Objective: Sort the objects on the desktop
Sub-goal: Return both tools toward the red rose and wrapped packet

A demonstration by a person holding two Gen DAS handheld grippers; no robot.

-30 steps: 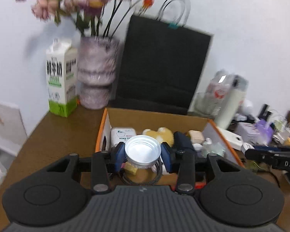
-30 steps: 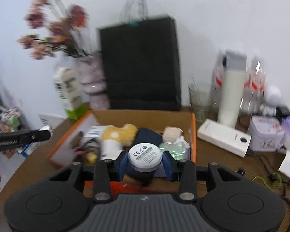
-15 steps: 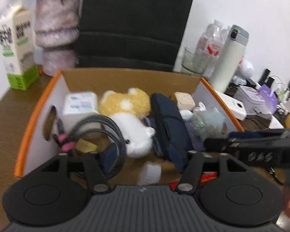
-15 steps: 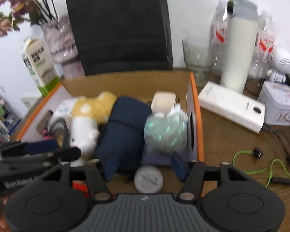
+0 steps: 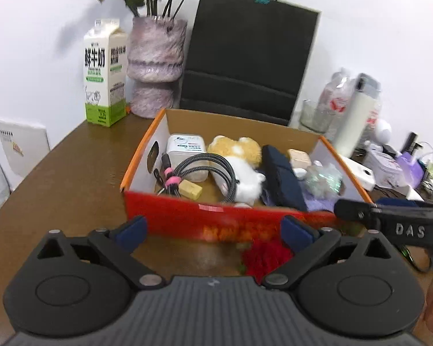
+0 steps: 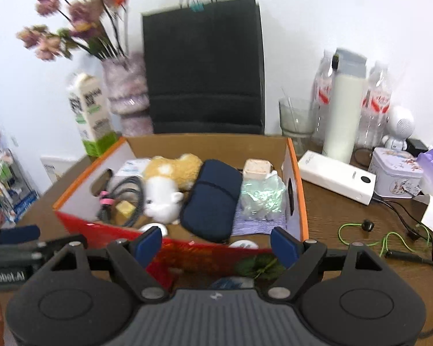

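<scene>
A cardboard box (image 5: 143,155) (image 6: 296,178) with an orange rim and a red front holds a plush toy (image 5: 236,155), a navy pouch (image 6: 213,199), a coiled cable (image 5: 205,167), a white case (image 5: 186,145) and a shiny bag (image 6: 261,199). Two white round pieces (image 6: 154,227) (image 6: 244,243) lie just behind its front wall. My left gripper (image 5: 213,230) hangs before that wall. Its jaws are opening and nothing is between them. My right gripper (image 6: 216,245) is beside it, jaws also opening with nothing between them.
Behind the box stand a milk carton (image 5: 105,77), a vase (image 5: 156,66) of flowers and a black paper bag (image 5: 245,57). To the right are a glass (image 6: 297,118), a white flask (image 6: 345,112), a white power bank (image 6: 336,177), a tin (image 6: 395,173) and green earphones (image 6: 384,239).
Each gripper was shut on a white round piece a second ago. Both let go over the box, drew back to its near side and spread their jaws wide.
</scene>
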